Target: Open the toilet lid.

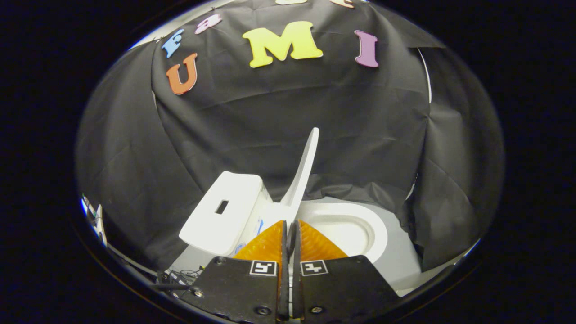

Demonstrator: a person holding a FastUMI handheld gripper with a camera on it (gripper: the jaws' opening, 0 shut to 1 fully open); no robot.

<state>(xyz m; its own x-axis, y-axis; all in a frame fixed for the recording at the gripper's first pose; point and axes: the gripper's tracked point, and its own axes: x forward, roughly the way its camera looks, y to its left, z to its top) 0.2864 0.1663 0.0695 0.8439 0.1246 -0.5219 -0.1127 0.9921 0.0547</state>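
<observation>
Gripper view looks forward along the two fingers toward a white toilet set against the booth's black cloth wall [279, 121]. The gripper [291, 225] has its fingers drawn together, nearly touching, with only a thin dark slit between them; nothing can be seen pinched in that slit, so the gripper reads as clenched on nothing.

Just ahead of the fingertips stands the toilet lid [302, 175], raised and seen almost edge-on as a narrow white blade that rises from the hinge area and leans slightly to the right at its top. Its lower end sits directly beyond the fingertips; whether the tips touch it cannot be told.

To the right of the lid lies the toilet seat [375, 231], its oval ring uncovered with the bowl's pale hollow inside it. To the left of the lid is the tank [225, 211], a white box whose flat top carries a small dark rectangular opening. Loose cables [182, 274] lie low beside the tank's near left corner.
</observation>
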